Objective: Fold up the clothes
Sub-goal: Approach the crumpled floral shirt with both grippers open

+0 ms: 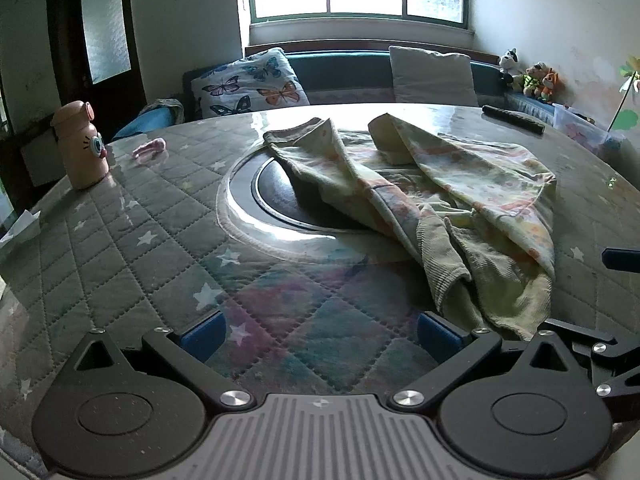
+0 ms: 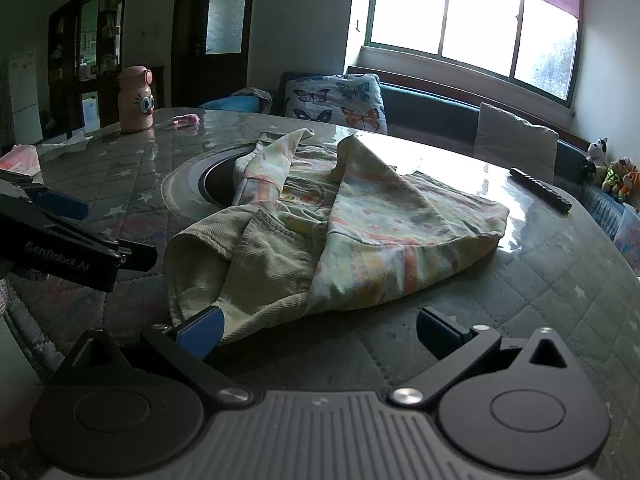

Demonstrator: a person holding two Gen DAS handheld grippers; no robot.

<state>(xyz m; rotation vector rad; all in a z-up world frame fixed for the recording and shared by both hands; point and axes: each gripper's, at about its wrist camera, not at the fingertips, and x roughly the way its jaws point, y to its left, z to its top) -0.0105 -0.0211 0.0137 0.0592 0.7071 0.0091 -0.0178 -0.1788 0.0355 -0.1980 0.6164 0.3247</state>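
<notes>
A round quilted table (image 1: 120,220) carries a crumpled pale patterned garment (image 2: 360,224) lying partly over its dark centre disc (image 1: 280,196). The right gripper (image 2: 320,332) is spread wide, its left finger (image 2: 200,332) at the garment's hem. The left gripper (image 1: 320,336) gapes wide, empty, just beside the cloth.

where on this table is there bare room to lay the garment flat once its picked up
The widest free patch is the quilted near-left table, between the pink bottle, the round centre inset and the left gripper. A narrower strip lies right of the garment, toward the dark remote. The centre is crowded: the garment covers part of the inset.
</notes>
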